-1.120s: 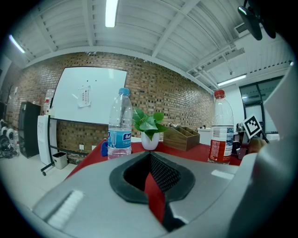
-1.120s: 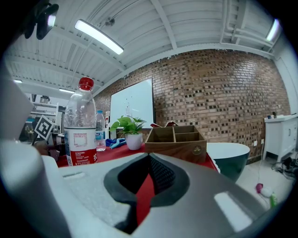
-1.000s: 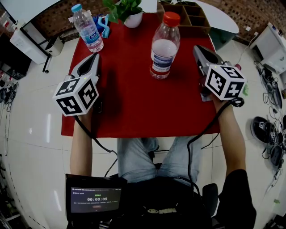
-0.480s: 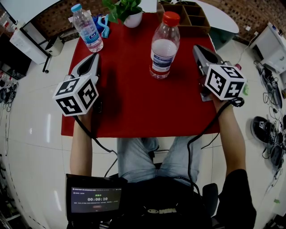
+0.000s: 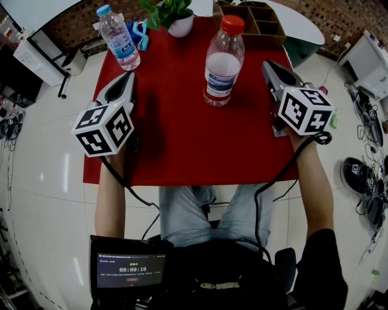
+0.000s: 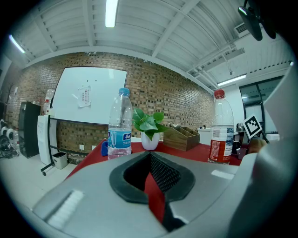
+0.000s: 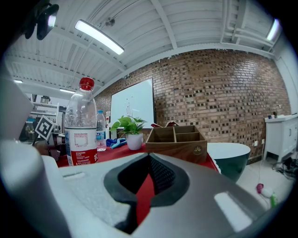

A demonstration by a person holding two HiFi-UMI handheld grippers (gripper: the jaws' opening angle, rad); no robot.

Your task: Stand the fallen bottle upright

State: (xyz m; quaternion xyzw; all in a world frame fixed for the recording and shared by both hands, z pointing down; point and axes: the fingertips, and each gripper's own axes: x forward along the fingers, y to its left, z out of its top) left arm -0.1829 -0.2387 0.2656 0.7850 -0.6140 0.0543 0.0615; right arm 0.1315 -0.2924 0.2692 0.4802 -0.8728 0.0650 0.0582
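- Red table (image 5: 182, 151), head view: a bottle with a red cap (image 5: 222, 63) stands upright near the middle, toward the far side, label facing the person.
- Head view, far edge: a second bottle with a blue cap (image 5: 119, 39) stands upright at the left corner. A potted plant (image 5: 173, 15) and a wooden box (image 5: 254, 24) with compartments sit along the back.
- Head view, grippers: the left gripper (image 5: 128, 77) lies at the table's left edge and the right gripper (image 5: 271, 68) at the right edge. Both are well apart from the red-capped bottle and point away from the person.
- Left gripper view: the left gripper (image 6: 151, 160) is clenched with nothing between the jaws, only a sliver of red table showing through. The red-capped bottle (image 6: 222, 128) stands to the right, the blue-capped bottle (image 6: 120, 125) and the plant (image 6: 149, 130) ahead.
- Right gripper view: the right gripper (image 7: 149, 160) is likewise clenched and empty. The red-capped bottle (image 7: 81, 125) stands upright to the left and the wooden box (image 7: 179, 142) sits ahead.
- Progress, judged: no bottle lies on its side in any view, so the standing-up appears done. Nothing seems left but to keep clear of the bottle.
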